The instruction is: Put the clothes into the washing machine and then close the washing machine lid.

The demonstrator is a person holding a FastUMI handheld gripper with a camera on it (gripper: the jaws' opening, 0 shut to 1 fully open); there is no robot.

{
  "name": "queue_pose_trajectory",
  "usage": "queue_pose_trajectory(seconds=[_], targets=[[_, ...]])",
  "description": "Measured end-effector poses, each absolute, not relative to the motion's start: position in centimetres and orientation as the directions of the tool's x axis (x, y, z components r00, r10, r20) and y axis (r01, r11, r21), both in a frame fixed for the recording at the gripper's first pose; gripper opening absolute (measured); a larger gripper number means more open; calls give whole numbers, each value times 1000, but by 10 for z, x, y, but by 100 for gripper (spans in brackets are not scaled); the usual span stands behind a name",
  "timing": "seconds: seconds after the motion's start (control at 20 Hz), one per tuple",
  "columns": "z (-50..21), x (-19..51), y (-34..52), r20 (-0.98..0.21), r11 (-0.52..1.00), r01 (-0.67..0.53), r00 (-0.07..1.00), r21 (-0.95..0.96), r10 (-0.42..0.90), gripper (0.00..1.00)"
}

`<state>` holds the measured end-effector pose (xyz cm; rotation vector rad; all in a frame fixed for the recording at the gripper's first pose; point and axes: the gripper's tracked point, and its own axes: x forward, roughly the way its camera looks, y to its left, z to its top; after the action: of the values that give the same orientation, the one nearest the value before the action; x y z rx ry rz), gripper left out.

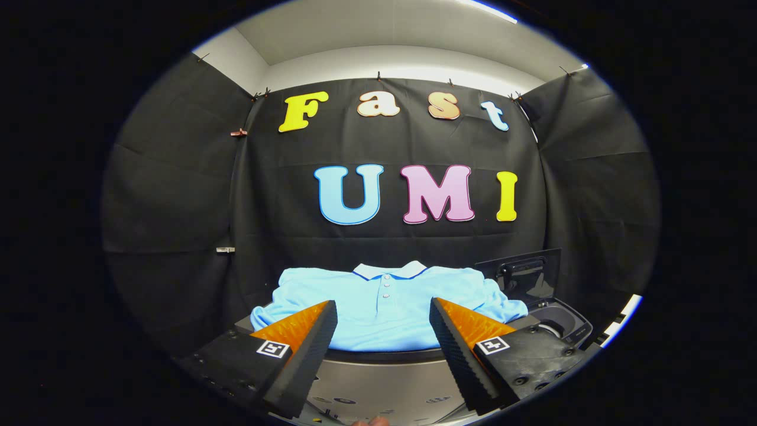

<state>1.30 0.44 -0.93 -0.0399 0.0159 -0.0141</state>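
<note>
Fingers apart, empty; shirt beyond | lid up

Creased black cloth walls hang from small clips beneath a plain white ceiling with a bright strip light.
</note>
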Motion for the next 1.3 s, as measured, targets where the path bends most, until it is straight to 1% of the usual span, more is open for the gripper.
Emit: queue_pose_trajectory(seconds=[0.55, 0.95, 1.1, 1.2, 1.3], targets=[[-8, 34, -4, -33, 1000, 24, 999, -20, -24, 98], [2, 69, -11, -68, 1000, 25, 997, 16, -23, 98], [4, 94, -14, -122, 999, 34, 992, 13, -33, 98], [5, 114, -16, -178, 998, 47, 983, 29, -41, 98], [-3, 134, -16, -266, 997, 56, 963, 44, -43, 98]])
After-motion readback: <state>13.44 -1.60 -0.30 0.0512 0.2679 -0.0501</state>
